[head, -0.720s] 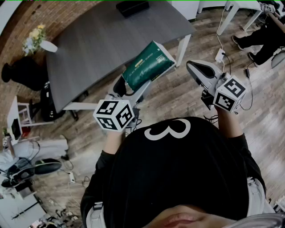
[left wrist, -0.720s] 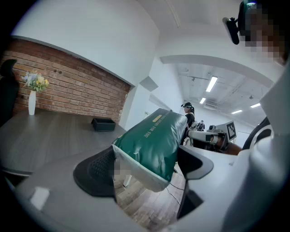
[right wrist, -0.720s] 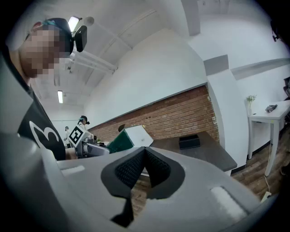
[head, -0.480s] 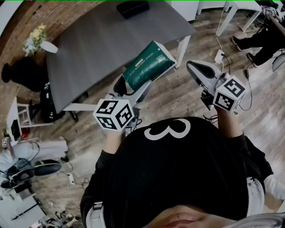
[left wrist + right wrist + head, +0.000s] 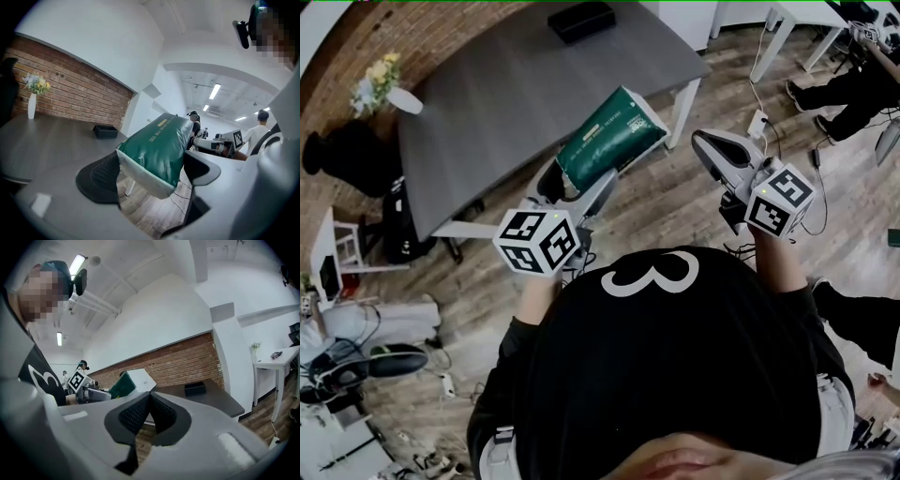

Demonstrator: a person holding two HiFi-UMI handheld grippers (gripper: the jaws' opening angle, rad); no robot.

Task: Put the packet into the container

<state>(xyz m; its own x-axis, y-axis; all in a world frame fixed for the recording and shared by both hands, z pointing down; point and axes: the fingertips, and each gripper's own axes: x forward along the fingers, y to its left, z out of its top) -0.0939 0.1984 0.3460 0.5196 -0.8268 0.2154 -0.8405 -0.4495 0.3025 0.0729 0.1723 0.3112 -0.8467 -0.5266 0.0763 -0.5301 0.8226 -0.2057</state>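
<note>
Head view: the left gripper (image 5: 578, 185), centre frame, holds the green packet (image 5: 609, 136) aloft over the grey table's (image 5: 487, 103) near edge. The black container (image 5: 580, 17) sits at top centre, well apart.

Left gripper view: the jaws stand wide, clamped on the packet's lower end.

Right gripper view: the right gripper's (image 5: 149, 411) jaws are pressed together, empty.
</note>
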